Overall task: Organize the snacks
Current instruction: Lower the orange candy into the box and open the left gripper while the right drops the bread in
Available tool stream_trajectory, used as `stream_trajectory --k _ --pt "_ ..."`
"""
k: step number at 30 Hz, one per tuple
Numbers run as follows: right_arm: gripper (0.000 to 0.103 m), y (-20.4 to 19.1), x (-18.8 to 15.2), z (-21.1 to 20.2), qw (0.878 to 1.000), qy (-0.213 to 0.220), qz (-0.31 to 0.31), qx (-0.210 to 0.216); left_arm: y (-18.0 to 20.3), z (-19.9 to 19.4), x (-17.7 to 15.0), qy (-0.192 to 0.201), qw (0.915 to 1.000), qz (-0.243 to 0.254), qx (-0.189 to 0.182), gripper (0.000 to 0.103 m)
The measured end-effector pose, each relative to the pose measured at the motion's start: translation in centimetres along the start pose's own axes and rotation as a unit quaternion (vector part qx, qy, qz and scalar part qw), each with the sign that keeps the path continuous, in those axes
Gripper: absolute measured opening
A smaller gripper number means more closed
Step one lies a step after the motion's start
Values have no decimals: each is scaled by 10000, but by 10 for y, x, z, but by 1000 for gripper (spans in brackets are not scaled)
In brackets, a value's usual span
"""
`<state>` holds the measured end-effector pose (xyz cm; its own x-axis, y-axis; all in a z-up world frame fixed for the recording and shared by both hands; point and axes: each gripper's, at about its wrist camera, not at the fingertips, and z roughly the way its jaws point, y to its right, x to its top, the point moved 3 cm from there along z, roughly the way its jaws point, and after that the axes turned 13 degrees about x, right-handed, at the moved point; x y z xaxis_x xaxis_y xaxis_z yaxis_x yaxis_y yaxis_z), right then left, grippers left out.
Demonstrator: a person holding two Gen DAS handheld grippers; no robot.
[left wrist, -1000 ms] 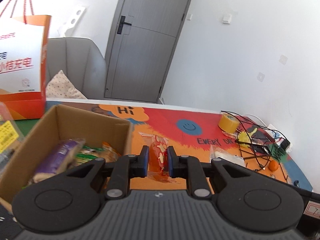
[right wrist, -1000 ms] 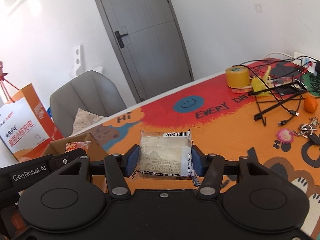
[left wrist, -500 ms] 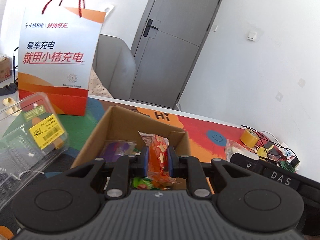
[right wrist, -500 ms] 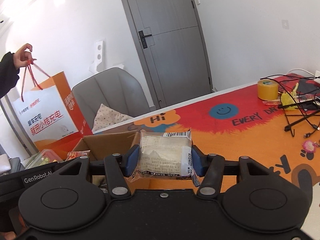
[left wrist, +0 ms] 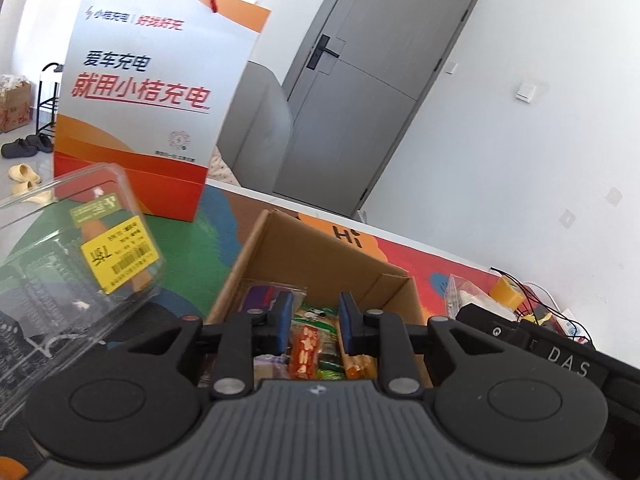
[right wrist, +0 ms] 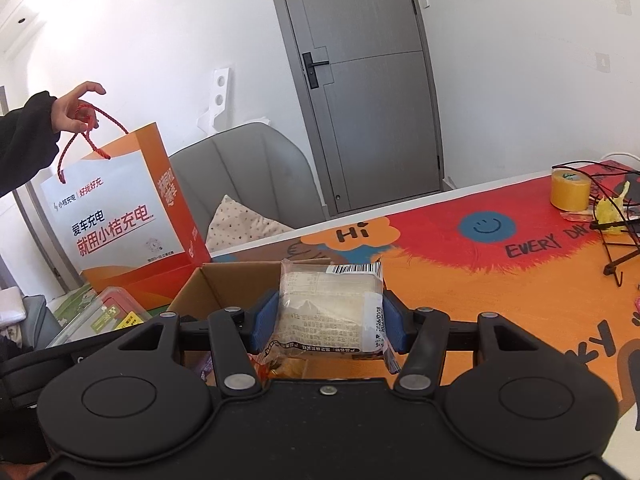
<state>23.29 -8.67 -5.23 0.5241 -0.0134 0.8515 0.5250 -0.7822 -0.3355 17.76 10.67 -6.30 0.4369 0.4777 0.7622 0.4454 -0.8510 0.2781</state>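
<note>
An open cardboard box (left wrist: pixel 316 252) holds several snack packets. My left gripper (left wrist: pixel 314 318) is open above it. The orange-red snack packet (left wrist: pixel 305 354) lies in the box below the jaws, apart from both pads. My right gripper (right wrist: pixel 328 314) is shut on a clear-wrapped pale bread packet (right wrist: pixel 328 308) and holds it over the box's right end (right wrist: pixel 224 284). The right gripper also shows in the left wrist view (left wrist: pixel 532 344).
A white and orange paper bag (left wrist: pixel 156 92) held by a hand (right wrist: pixel 76 108) hangs behind the box. A clear plastic clamshell (left wrist: pixel 68 260) is at the left. Yellow tape (right wrist: pixel 570 188) and black cables (right wrist: pixel 612 216) lie at the right. A grey chair (right wrist: pixel 248 176) stands behind the table.
My left gripper opened and let the orange-red packet drop into the box. My right gripper moved left with the bread packet, over the box.
</note>
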Motion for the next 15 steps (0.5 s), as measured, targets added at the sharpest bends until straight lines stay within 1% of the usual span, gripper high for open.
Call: stream_trajectory --k 4,7,13,15 --pt "54 -8 -1 7 9999 -61 9 99 -10 -7 4 48 9999 -17 111 23" --pt "54 -17 0 13 9998 -97 -10 196 -19 -13 8 88 9997 -38 240 26" --pt "56 -36 2 22 9990 -131 36 424 -38 -22 13 139 9989 -85 434 41" --pt "64 -39 4 24 9977 -136 165 643 -40 -25 14 142 9988 -74 466 49"
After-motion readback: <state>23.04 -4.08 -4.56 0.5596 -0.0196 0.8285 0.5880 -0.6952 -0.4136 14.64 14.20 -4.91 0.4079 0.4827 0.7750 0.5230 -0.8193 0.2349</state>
